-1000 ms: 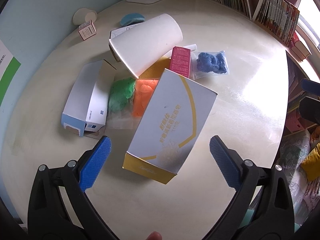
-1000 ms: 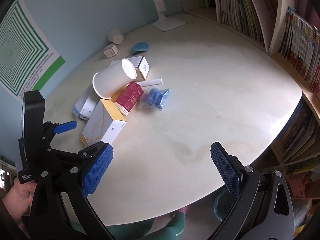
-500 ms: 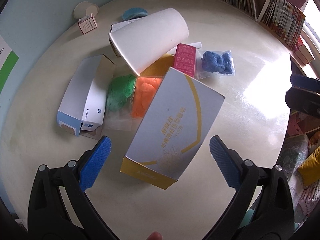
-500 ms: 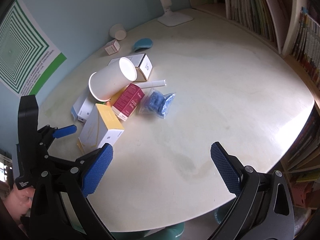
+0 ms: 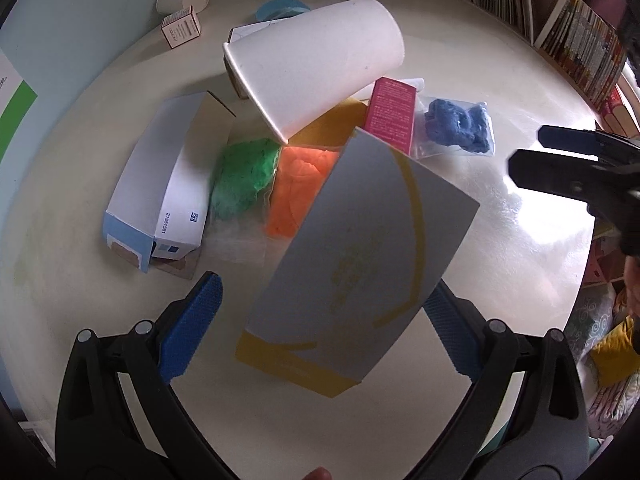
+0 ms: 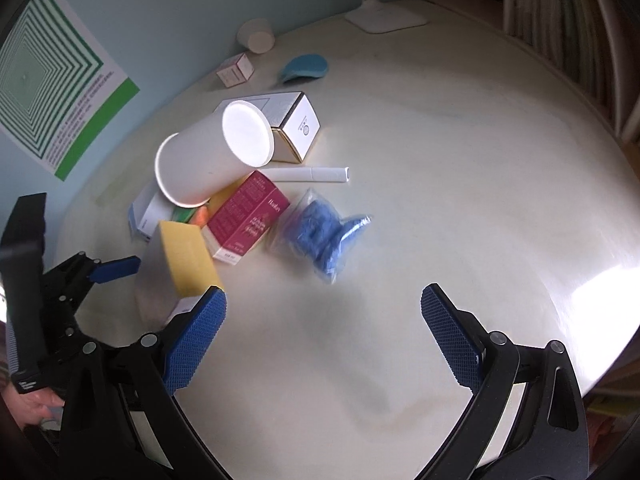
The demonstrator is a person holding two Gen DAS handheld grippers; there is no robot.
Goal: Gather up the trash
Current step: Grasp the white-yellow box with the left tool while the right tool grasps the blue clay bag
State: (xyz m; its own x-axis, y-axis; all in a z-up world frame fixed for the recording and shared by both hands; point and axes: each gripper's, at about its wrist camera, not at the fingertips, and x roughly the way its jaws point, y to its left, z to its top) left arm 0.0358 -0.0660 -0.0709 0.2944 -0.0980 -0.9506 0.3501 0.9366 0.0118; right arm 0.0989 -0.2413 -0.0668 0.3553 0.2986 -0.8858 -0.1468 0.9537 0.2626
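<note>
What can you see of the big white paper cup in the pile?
The cup is plain white paper, lying on its side on the pile, tilted. Its open rim points toward the left tool; its closed base faces away. It rests over the orange bag and against a white box. No tool touches it.

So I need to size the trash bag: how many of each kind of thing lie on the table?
Boxes: 5: yellow-and-grey, magenta, white-and-blue, white-and-gold, small pink-edged.
Paper cups: 2: large, small.
Fluff bags: 3: blue, green, orange.
White tube: 1.
Total: 11
</note>
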